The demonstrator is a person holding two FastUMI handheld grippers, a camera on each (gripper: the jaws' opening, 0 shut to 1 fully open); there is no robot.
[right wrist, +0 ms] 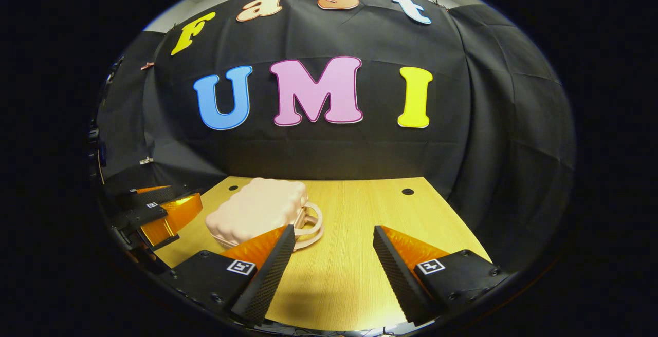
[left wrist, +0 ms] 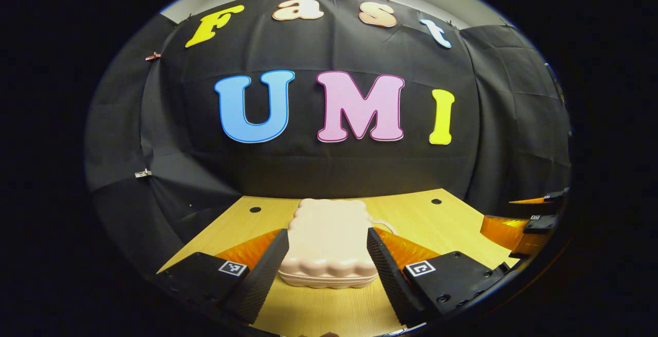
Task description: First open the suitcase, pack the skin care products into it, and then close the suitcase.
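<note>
Both tools hover low with fingers spread: left tool (left wrist: 326, 244), right tool (right wrist: 334, 247).

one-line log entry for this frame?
suitcase: closed, on table | left gripper: open, straddling suitcase | right gripper: open, beside handle

Pale pink suitcase (left wrist: 329, 239) (scalloped, glossy shell); light yellow wood-grain table (right wrist: 354, 213); black cloth wall (right wrist: 334, 152).

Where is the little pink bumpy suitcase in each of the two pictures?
Left gripper view: the closed pale pink scalloped plastic suitcase lies bottom centre, framed between the left gripper fingers.
Right gripper view: it lies left of centre, partly behind the right gripper left finger, with its ring handle pointing right.
Shared landmark: the yellow wooden table with small round dark holes near its far edge.
</note>
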